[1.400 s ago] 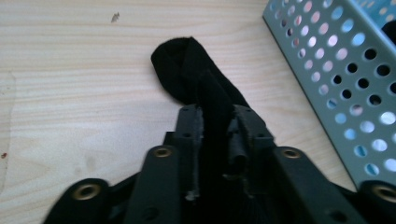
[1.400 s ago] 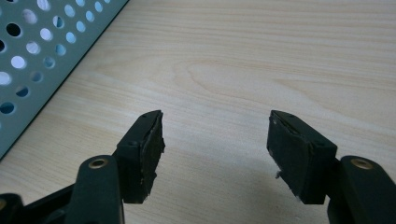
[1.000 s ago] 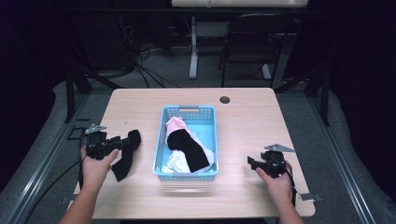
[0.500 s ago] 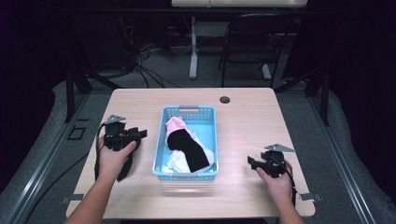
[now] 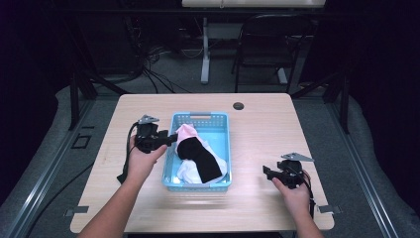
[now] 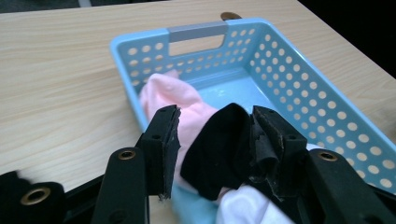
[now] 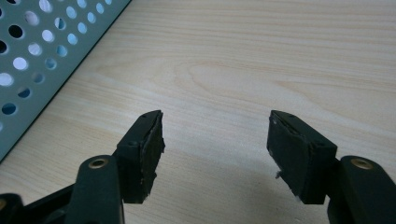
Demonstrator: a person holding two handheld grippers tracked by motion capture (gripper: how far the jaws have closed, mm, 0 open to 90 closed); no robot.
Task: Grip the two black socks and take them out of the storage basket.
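The left claw (image 5: 171,139) is held at the blue basket's (image 5: 220,148) left rim, jaws apart, a black sock (image 6: 224,144) lying between them unclamped; a drop-off is judged finished, and withdrawal seems called for next; the right claw (image 7: 215,151) waits apart above the surface (image 7: 261,60).

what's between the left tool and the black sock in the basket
Nothing visible. The left tool hangs open over the near-left rim of the blue basket, and the black sock shows straight through the gap between its jaws, lying on the pink cloth.
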